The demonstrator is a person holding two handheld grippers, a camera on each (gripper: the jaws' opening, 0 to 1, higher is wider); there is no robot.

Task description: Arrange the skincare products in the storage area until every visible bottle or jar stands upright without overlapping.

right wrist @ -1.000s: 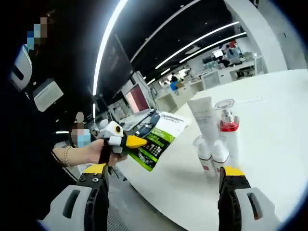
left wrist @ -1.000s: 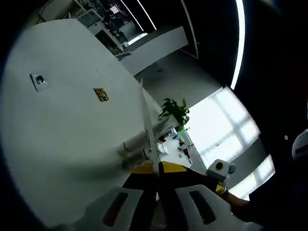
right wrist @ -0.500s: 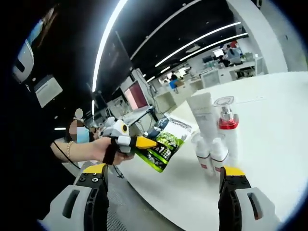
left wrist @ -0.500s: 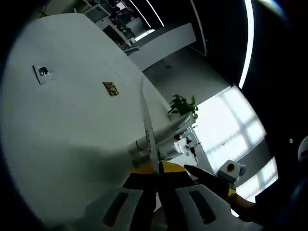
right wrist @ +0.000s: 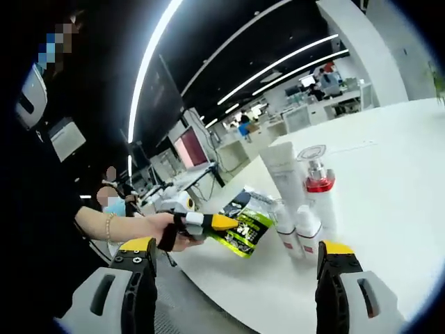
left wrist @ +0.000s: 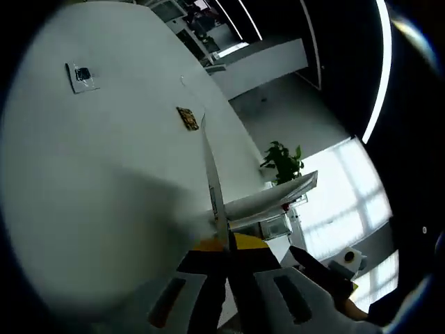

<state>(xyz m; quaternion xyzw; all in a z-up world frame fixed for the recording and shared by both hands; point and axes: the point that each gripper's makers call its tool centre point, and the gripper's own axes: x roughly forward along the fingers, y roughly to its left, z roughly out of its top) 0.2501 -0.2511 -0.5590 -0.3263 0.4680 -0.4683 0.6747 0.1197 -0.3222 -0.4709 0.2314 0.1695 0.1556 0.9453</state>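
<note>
In the right gripper view a tall white tube (right wrist: 281,170), a pump bottle with a red collar (right wrist: 318,193) and two small white bottles (right wrist: 286,228) (right wrist: 306,226) stand upright together on the white table (right wrist: 389,167). To their left, a hand holds my left gripper (right wrist: 229,223) shut on a green and black packet (right wrist: 248,226) at the table's edge. My right gripper (right wrist: 236,245) is open and holds nothing, a little short of the bottles. In the left gripper view my left gripper (left wrist: 226,247) pinches the packet (left wrist: 212,174), seen edge-on as a thin strip.
Across the white table (left wrist: 90,181) lie a small black item on a white card (left wrist: 82,75) and a small brown piece (left wrist: 186,118). A potted plant (left wrist: 281,161) stands beyond the table's far edge. My right gripper (left wrist: 327,268) shows at lower right. Desks and monitors (right wrist: 188,149) fill the background.
The left gripper has carried the green packet lower and closer to the bottles, over the table's edge. Both cameras have shifted a little; the bottles have not moved.
</note>
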